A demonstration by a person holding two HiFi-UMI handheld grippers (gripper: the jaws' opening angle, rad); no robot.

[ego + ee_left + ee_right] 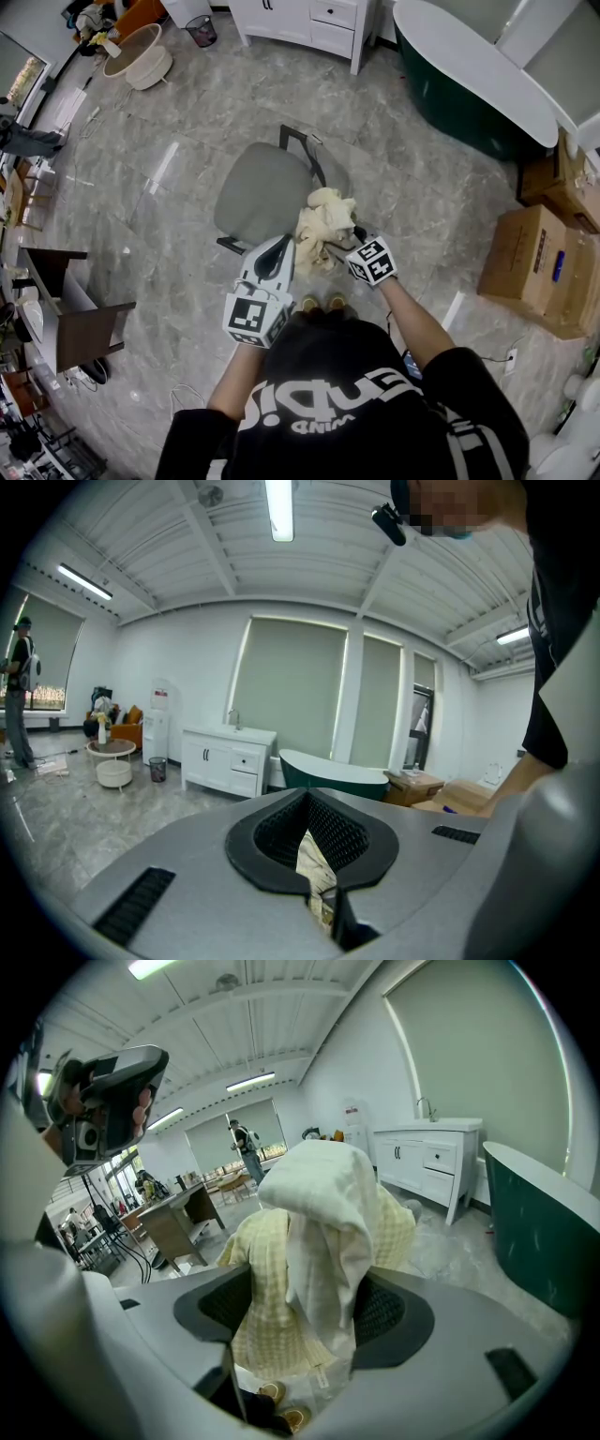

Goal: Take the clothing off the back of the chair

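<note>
Person stands over a grey chair on the marble floor; their shoes are just behind it.

Pale yellow clothing is bunched up at the chair edge nearest the person, held between both tools. Can't tell from the head view whether it touches the chair.

Left tool: tip is against the left side of the bundle. In the left gripper view, the left tool has its jaws nearly together, with a thin strip of the clothing pinched in the slit.

Right tool: on the right side of the bundle. In the right gripper view, the right tool is clamped on a thick wad of the clothing. White and yellow checked fabric fills the gap and rises above the jaws, with a loose end hanging below. The shoes are visible under it.

Background: a dark green bathtub and a white cabinet at the top, cardboard boxes at right.
</note>
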